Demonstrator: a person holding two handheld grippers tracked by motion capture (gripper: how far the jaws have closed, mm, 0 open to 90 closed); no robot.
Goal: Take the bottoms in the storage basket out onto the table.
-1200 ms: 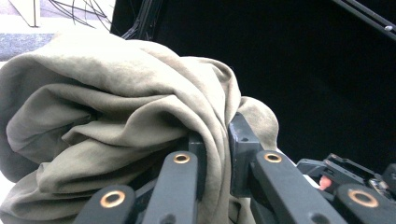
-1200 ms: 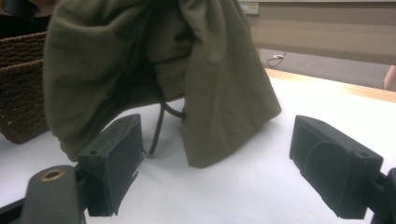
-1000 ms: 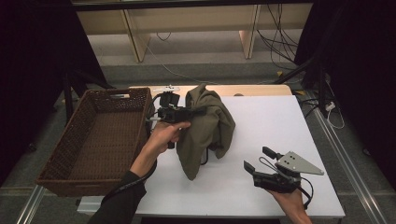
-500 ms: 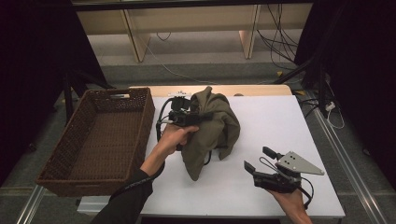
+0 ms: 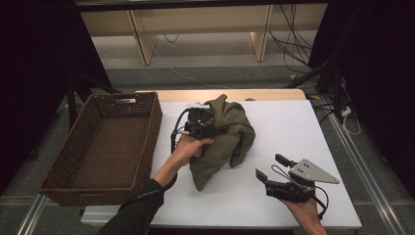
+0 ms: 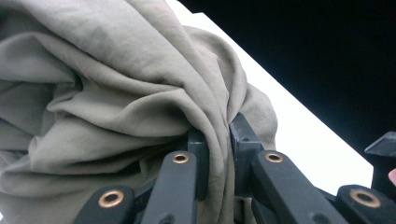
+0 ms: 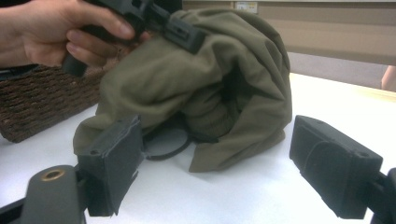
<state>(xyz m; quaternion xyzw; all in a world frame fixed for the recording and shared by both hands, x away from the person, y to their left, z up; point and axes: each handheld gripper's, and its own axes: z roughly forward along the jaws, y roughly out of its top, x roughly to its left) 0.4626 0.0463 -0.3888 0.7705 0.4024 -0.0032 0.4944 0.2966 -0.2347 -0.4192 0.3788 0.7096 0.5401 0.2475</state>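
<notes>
An olive-green garment (image 5: 226,139) is bunched up in the middle of the white table (image 5: 293,127). My left gripper (image 5: 208,128) is shut on a fold near its top and holds the cloth partly lifted; in the left gripper view the fabric (image 6: 116,93) is pinched between the two black jaws of my left gripper (image 6: 217,154). My right gripper (image 5: 269,169) rests low at the table's front right, open, with nothing between its jaws. In the right gripper view the garment (image 7: 205,88) lies ahead of my right gripper (image 7: 219,163), with the left hand (image 7: 60,32) above it.
A dark brown wicker basket (image 5: 68,174) stands at the table's left edge, also seen as the basket (image 7: 42,102) in the right gripper view. Cables trail on the floor beyond the table. Bare white tabletop lies to the right of the garment.
My left gripper has carried the garment rightward and lower over the table, and the cloth now sags in a wider heap. The right gripper has stayed put.
</notes>
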